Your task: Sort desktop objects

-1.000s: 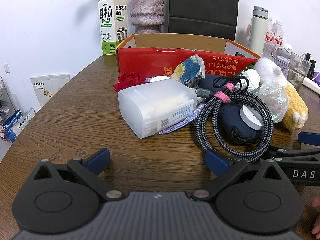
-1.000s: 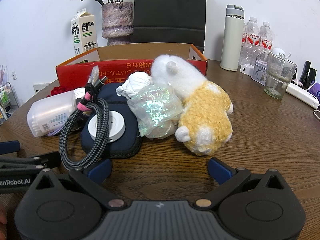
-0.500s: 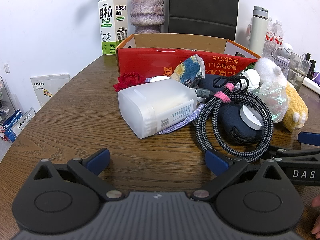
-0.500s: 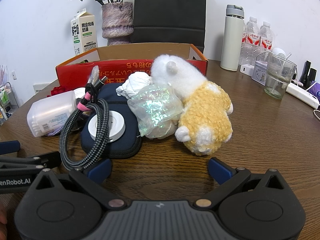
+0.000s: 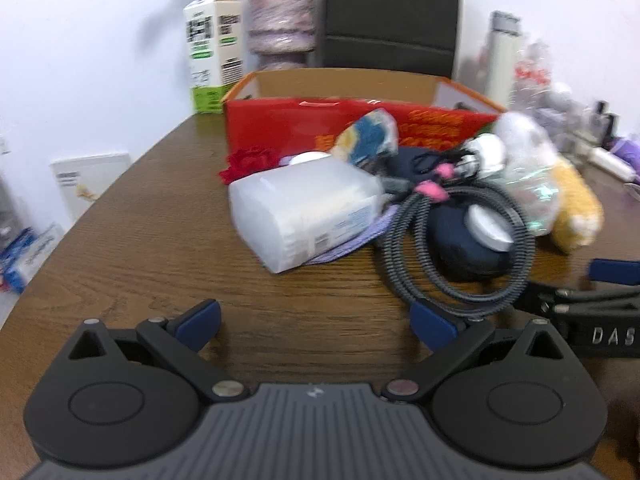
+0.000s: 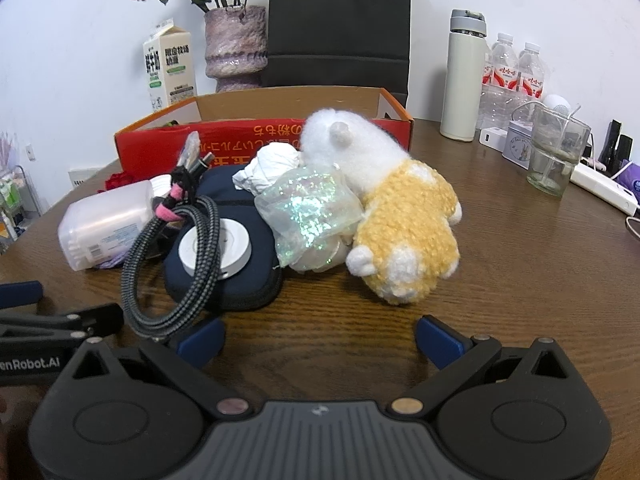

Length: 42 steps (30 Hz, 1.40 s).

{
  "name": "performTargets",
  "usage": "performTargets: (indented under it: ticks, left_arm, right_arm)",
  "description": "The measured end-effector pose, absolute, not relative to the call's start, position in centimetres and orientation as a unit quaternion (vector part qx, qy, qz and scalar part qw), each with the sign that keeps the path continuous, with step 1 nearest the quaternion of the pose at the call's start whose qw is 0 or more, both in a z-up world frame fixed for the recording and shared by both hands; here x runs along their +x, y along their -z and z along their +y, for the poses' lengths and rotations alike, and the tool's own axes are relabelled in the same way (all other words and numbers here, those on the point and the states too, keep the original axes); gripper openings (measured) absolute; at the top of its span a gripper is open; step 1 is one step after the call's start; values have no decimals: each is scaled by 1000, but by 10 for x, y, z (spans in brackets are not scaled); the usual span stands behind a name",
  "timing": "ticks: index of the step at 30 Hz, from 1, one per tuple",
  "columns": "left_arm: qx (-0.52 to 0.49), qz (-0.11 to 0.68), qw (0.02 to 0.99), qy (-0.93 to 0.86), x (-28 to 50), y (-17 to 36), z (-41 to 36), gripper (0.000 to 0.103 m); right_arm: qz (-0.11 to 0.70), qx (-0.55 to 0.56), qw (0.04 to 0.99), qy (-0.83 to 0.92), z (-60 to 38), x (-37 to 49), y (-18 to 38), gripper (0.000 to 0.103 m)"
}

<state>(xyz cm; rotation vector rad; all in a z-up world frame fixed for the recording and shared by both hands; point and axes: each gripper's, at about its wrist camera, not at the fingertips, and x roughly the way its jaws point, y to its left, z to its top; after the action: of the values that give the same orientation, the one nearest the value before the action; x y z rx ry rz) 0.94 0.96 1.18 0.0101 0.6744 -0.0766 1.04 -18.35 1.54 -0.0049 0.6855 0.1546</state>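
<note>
Clutter sits mid-surface before the red box [image 6: 264,136]: tub [image 5: 308,212], cable [image 6: 176,264], plush [image 6: 404,216]. I see my left gripper [image 5: 316,324] and right gripper [image 6: 320,338] both wide open, empty, low over the surface [image 6: 520,280].

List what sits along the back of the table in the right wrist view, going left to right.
Milk carton → purple vase → black chair back → white thermos → water bottles → drinking glass.

Behind the clutter — milk carton [image 6: 170,70], vase [image 6: 235,46], thermos [image 6: 466,76], perhaps two water bottles [image 6: 516,66].
</note>
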Motion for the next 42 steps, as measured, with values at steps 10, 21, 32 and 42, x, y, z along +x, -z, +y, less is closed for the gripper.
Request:
performTargets:
  ticks: [10,21,32,42]
  left_arm:
    - [32,277,958,69,27,-51,42,103]
    - [87,288,937,177,32,-30,-16,68]
    - [63,333,931,134,49,-15,-17,22]
    - [34,271,956,105,3,-58,-8,19]
  right_arm:
    - [248,54,950,-181,-192,-6,-46,74]
    - [244,35,959,-139,-202,19,-54,60]
    - [256,4,956,-145,-189,35,-39,59]
    - [234,15,963,-133,-200,11,-54,16]
